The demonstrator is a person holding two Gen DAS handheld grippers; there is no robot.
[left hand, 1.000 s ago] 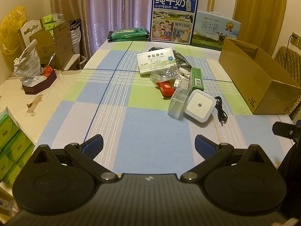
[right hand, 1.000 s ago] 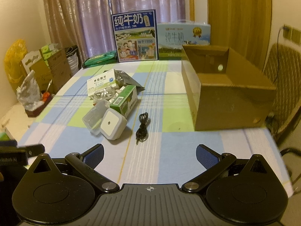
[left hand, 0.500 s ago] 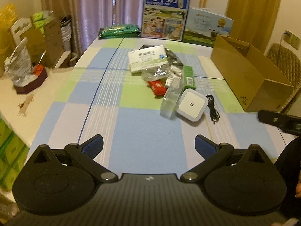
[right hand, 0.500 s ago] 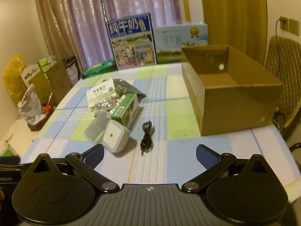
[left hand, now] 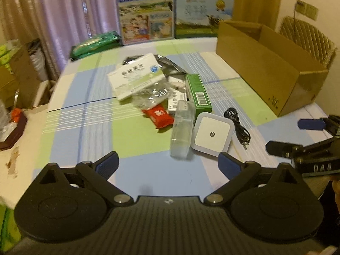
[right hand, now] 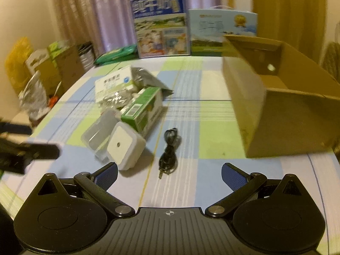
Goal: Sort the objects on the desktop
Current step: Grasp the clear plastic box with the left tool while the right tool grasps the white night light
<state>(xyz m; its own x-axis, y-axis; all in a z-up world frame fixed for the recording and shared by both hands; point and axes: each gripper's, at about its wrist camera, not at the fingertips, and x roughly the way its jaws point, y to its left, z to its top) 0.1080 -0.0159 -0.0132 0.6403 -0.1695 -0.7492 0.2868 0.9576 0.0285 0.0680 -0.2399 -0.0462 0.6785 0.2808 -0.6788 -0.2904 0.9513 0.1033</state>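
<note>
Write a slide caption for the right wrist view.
Open right gripper above a black cable, beside a cardboard box.

Left gripper (left hand: 167, 163) and right gripper (right hand: 169, 173) — both spread wide, holding nothing.

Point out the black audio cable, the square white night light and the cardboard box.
black audio cable (right hand: 169, 148): right wrist view, on the coiled middle.
square white night light (left hand: 212, 134): left wrist view, on its flat white face.
cardboard box (right hand: 293, 125): right wrist view, on the near outer wall.

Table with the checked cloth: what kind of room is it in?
Most likely a dining room at home. The table has a checked cloth, curtains hang behind it, milk cartons stand at its far end, and a woven chair sits beside it.
</note>
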